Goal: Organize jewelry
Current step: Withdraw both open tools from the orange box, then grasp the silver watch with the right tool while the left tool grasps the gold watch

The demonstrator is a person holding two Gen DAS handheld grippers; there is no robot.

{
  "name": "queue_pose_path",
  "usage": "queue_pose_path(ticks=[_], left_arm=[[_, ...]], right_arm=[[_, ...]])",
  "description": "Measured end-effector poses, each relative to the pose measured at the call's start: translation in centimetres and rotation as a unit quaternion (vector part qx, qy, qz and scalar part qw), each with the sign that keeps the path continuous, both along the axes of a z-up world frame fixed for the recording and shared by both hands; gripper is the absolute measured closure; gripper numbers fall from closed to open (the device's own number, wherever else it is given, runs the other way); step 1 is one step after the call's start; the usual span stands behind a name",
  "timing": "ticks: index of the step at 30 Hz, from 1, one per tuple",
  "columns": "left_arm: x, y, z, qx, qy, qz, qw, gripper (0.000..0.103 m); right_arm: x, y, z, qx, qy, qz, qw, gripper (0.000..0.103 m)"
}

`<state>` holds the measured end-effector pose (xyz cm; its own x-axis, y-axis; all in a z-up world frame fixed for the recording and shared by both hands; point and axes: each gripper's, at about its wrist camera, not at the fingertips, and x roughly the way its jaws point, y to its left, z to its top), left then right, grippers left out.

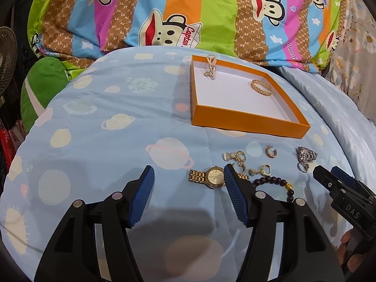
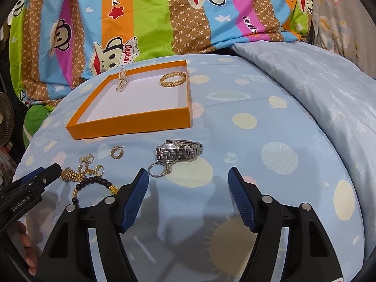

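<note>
My left gripper (image 1: 189, 176) is open low over the blue bedspread, and a gold watch (image 1: 212, 177) lies flat just inside its right finger (image 1: 231, 183), untouched. My right gripper (image 2: 188, 178) is open with only cloth between its fingers. Just beyond its left finger lie a silver watch (image 2: 178, 151) and silver rings (image 2: 161, 170). The orange box (image 2: 131, 124) holds a pearl bow brooch (image 2: 122, 82) and a gold band (image 2: 172, 80). Gold earrings (image 1: 237, 156) and a dark bead bracelet (image 1: 275, 181) lie loose between the grippers.
A folded striped cartoon quilt (image 1: 164, 11) rises behind the box. The bedspread (image 1: 94, 129) curves down at the left and right. A fan (image 1: 7, 58) stands at the far left. A hand (image 2: 25, 246) holds the left gripper's handle.
</note>
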<state>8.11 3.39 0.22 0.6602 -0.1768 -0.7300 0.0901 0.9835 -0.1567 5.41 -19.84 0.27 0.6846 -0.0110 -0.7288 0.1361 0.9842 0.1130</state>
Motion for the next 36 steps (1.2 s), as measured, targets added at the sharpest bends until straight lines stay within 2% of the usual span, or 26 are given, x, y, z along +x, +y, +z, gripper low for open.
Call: queue_pose_path(ticks=[4, 17, 21, 26, 27, 28, 36], left_arm=[[0.1, 0.2, -0.1, -0.005, 0.004, 0.002, 1.0, 0.044], [0.3, 0.5, -0.3, -0.012, 0.01, 0.004, 0.9999, 0.044], [0.3, 0.5, -0.4, -0.016, 0.012, 0.006, 0.9998, 0.044], [0.4, 0.6, -0.5, -0.02, 0.013, 0.006, 0.9997, 0.044], [0.4, 0.6, -0.5, -0.02, 0.013, 0.006, 0.9997, 0.044], [0.4, 0.6, -0.5, -0.02, 0.013, 0.007, 0.9997, 0.044], [0.4, 0.7, -0.4, -0.021, 0.013, 0.007, 0.9997, 0.044]], right_arm=[[0.9, -0.1, -0.1, 0.013, 0.004, 0.001, 1.0, 0.045], [4.0, -0.4, -0.9, 0.034, 0.03, 0.001, 0.999, 0.046], [4.1, 0.0, -1.0, 0.026, 0.03, 0.007, 0.999, 0.068], [3.5, -0.3, -0.8, 0.036, 0.018, 0.006, 0.999, 0.074], [3.4, -0.4, -0.7, 0.038, 0.013, 0.004, 0.999, 0.082], [3.0, -0.6, -0.6, 0.043, 0.008, 0.002, 0.999, 0.086], [0.1, -2.0, 0.1, 0.057, -0.024, -0.024, 0.998, 0.087]])
